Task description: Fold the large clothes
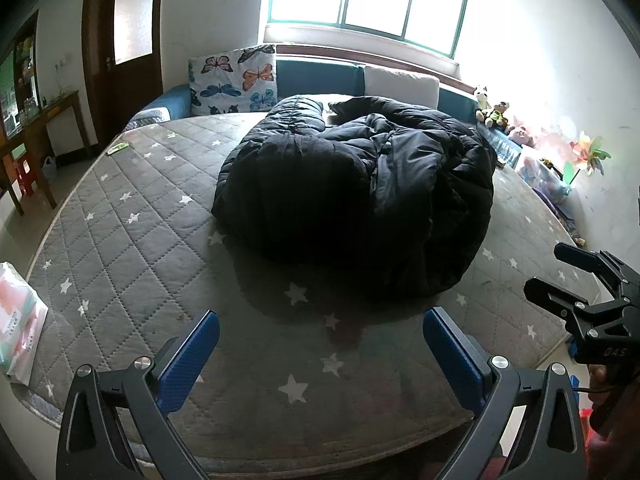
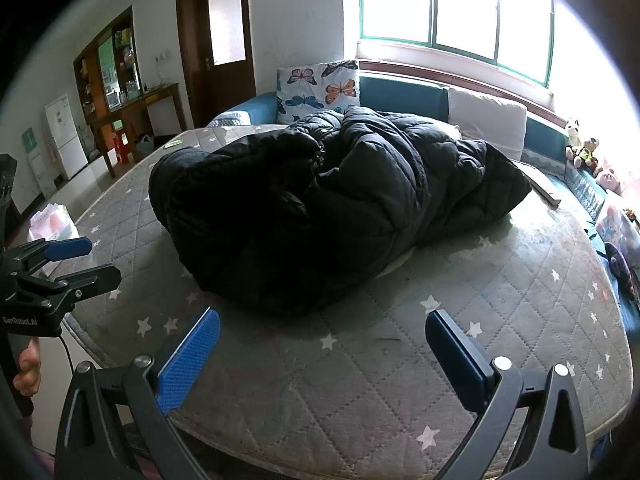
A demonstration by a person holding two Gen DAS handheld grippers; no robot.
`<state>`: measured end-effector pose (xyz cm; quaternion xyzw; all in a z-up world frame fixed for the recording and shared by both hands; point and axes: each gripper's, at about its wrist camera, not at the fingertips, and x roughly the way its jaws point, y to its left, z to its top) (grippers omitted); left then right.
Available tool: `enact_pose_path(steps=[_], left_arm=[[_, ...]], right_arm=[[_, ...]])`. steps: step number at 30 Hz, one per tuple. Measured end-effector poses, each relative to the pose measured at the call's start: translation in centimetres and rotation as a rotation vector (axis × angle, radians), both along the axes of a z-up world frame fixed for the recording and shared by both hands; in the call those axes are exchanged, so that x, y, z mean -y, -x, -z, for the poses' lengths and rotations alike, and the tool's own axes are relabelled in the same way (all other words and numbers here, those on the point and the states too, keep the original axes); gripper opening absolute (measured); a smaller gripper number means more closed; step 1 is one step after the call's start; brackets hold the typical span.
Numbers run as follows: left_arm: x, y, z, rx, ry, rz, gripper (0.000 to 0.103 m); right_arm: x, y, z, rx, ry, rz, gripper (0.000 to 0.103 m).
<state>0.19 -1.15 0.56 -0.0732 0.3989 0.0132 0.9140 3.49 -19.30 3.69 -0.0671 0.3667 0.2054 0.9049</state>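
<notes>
A large black quilted down coat (image 1: 356, 192) lies in a crumpled heap in the middle of a grey star-patterned mattress (image 1: 132, 224); it also shows in the right wrist view (image 2: 320, 204) on the same mattress (image 2: 500, 304). My left gripper (image 1: 320, 344) is open and empty, hovering above the mattress's near edge, short of the coat. My right gripper (image 2: 322, 344) is open and empty, also above the near edge. Each gripper shows in the other's view: the right one at the right side (image 1: 560, 272), the left one at the left side (image 2: 88, 260).
A butterfly pillow (image 1: 234, 80) and a white cushion (image 1: 402, 82) lean at the bed's head under a window. Plush toys (image 1: 494, 112) line the right side. A plastic package (image 1: 18, 320) lies at the mattress's left edge. A wooden desk (image 1: 40, 128) and door stand to the left.
</notes>
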Motion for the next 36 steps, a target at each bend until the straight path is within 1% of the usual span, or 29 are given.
enact_pose_path(steps=[19, 36], left_arm=[[0.0, -0.7, 0.7, -0.018, 0.003, 0.006, 0.103], [-0.1, -1.6, 1.1, -0.034, -0.002, 0.012, 0.103]], right_arm=[[-0.2, -0.3, 0.6, -0.017, 0.010, 0.004, 0.103], [-0.6, -0.9, 0.5, -0.034, 0.018, -0.007, 0.103]])
